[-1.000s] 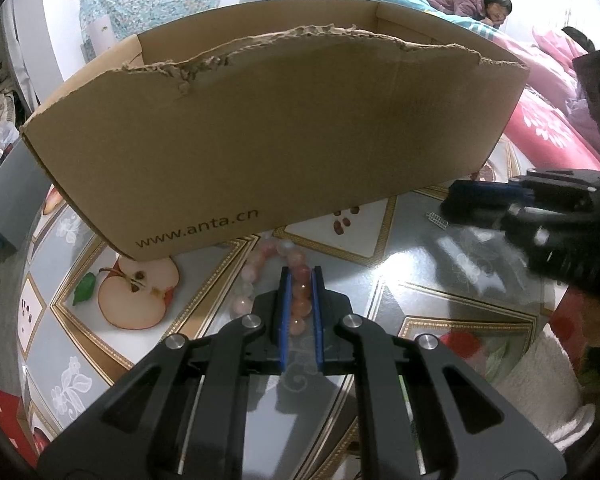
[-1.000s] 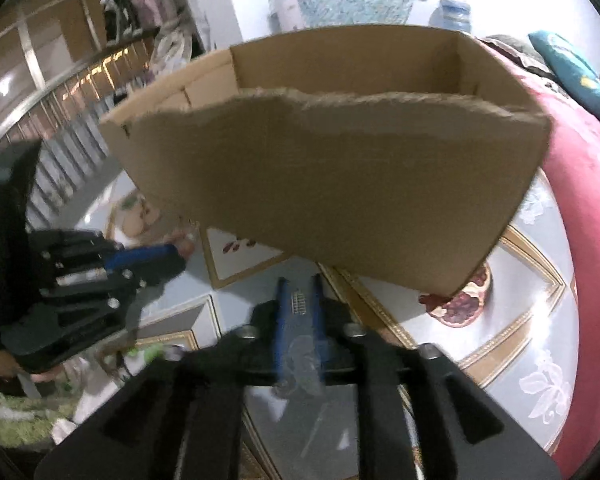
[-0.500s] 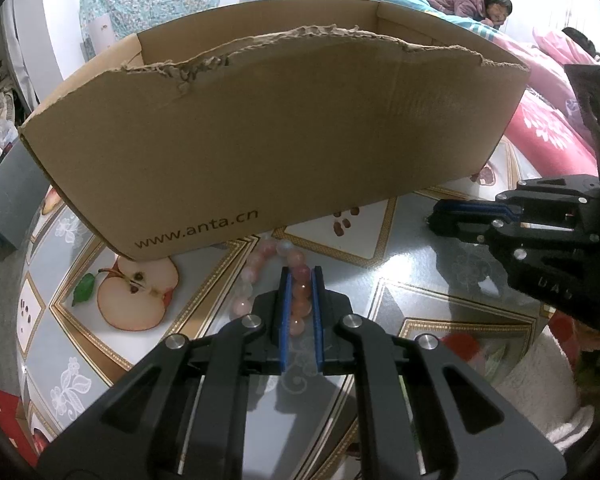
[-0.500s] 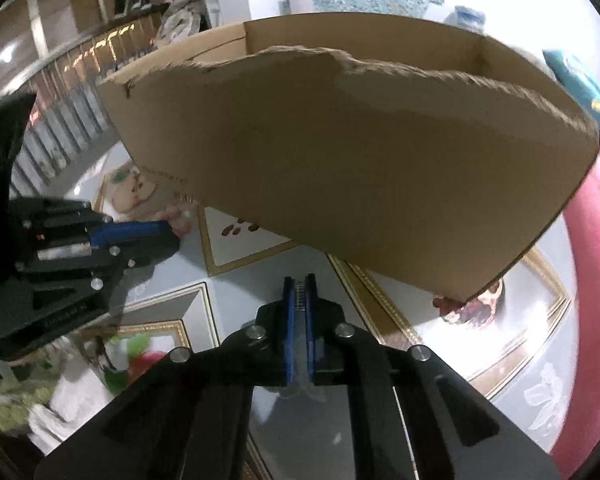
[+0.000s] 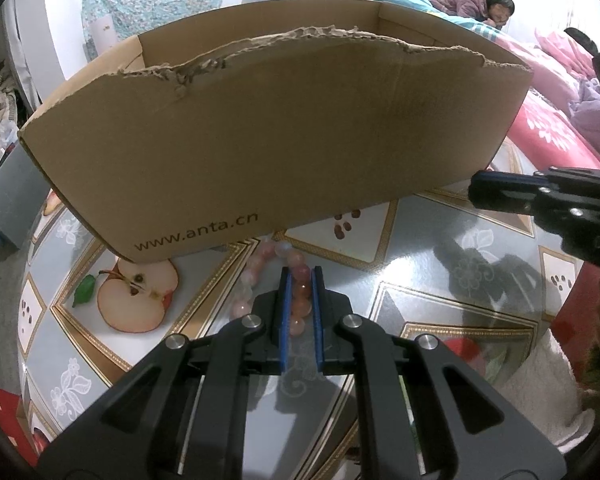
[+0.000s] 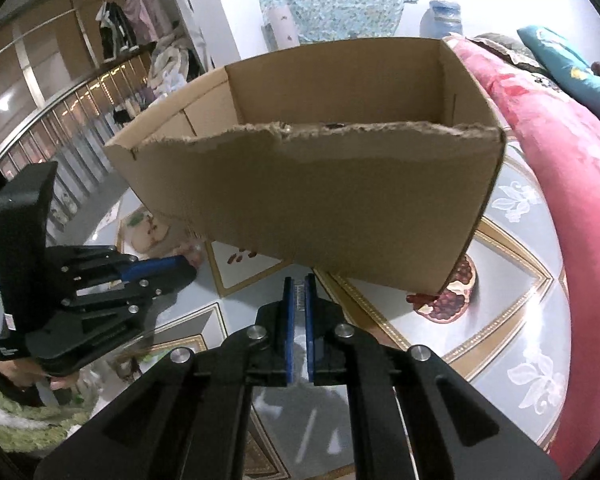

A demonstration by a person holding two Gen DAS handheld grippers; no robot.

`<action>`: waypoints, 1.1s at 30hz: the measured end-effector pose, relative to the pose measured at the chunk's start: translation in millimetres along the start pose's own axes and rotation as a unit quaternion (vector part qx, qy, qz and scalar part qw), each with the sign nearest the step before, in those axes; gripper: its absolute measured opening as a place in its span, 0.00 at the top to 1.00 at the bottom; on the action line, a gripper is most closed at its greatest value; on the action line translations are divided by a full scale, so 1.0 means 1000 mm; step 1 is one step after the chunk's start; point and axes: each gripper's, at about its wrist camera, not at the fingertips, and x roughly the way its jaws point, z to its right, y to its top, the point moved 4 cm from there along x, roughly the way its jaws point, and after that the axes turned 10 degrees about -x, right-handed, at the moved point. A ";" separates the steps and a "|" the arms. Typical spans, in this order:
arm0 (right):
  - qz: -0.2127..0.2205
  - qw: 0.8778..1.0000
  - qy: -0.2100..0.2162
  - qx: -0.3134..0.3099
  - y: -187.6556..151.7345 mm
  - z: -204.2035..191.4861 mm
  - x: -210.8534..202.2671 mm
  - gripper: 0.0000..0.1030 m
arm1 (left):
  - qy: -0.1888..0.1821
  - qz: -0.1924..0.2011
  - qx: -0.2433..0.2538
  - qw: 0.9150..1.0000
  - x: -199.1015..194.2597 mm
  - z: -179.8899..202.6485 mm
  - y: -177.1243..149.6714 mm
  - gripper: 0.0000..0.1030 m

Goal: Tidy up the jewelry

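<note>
While the left tongs (image 5: 300,280) pinch the limp, slippery bracelet (image 5: 284,280) mid-strand, the right tongs (image 6: 299,284) clamp a small clear clip (image 6: 299,294).

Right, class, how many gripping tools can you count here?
2. The left tool grips the bead bracelet; the right tool pinches a small ridged piece before the cardboard box.

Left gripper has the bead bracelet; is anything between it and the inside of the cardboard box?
Yes. The box's near wall rises directly beyond the bead bracelet held in the left gripper, so the torn top edge has to be cleared. Nothing else visible blocks the way.
</note>
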 end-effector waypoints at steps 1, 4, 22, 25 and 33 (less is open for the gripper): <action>0.001 1.000 0.001 0.001 0.000 0.000 -0.001 0.95 | 0.001 0.000 0.000 1.000 0.000 0.000 0.000 0.92; 0.004 1.000 0.005 0.001 0.000 -0.002 -0.003 0.95 | 0.003 -0.001 0.001 1.000 0.000 0.002 0.000 0.92; 0.010 1.000 0.014 -0.005 0.002 -0.008 -0.006 0.95 | 0.017 -0.001 0.009 1.000 -0.001 0.012 0.000 0.92; 0.013 1.000 0.014 -0.006 0.002 -0.008 -0.008 0.95 | 0.017 0.000 0.008 1.000 -0.001 0.011 0.000 0.92; 0.056 0.998 0.018 -0.008 0.020 -0.008 -0.042 0.95 | -0.065 0.053 -0.037 0.996 -0.059 -0.003 0.015 0.92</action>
